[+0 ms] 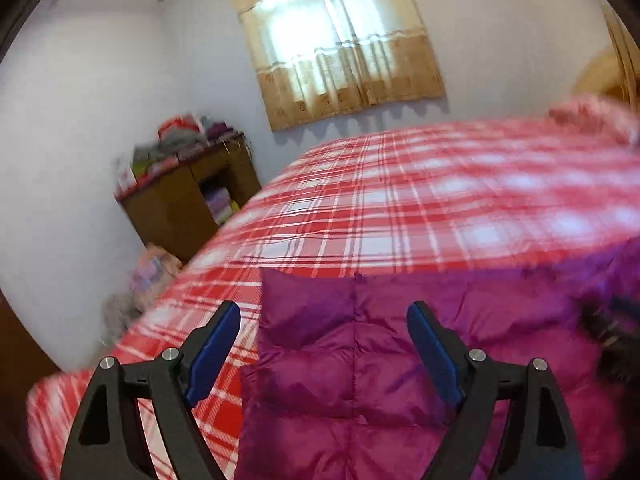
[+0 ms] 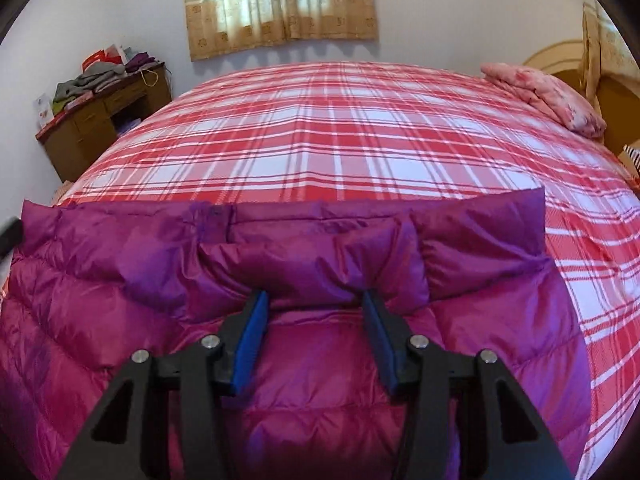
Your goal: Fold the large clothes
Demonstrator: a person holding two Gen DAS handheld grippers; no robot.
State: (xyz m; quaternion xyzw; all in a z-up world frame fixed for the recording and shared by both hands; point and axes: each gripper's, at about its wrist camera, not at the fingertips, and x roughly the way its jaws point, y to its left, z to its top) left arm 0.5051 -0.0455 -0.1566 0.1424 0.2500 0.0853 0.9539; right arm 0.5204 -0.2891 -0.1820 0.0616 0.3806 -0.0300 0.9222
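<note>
Where it lies on plaid bedspread (image 2: 340,128), magenta quilted puffer jacket (image 2: 304,360), glossy, puffy

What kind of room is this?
It looks like a bedroom: a big bed with a red plaid cover, a pink pillow near its headboard, and a curtained window.

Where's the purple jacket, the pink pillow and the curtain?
purple jacket (image 2: 320,384), right wrist view, on its puffy quilted body.
pink pillow (image 2: 548,92), right wrist view, on its top face.
curtain (image 2: 280,8), right wrist view, on its middle folds.
</note>
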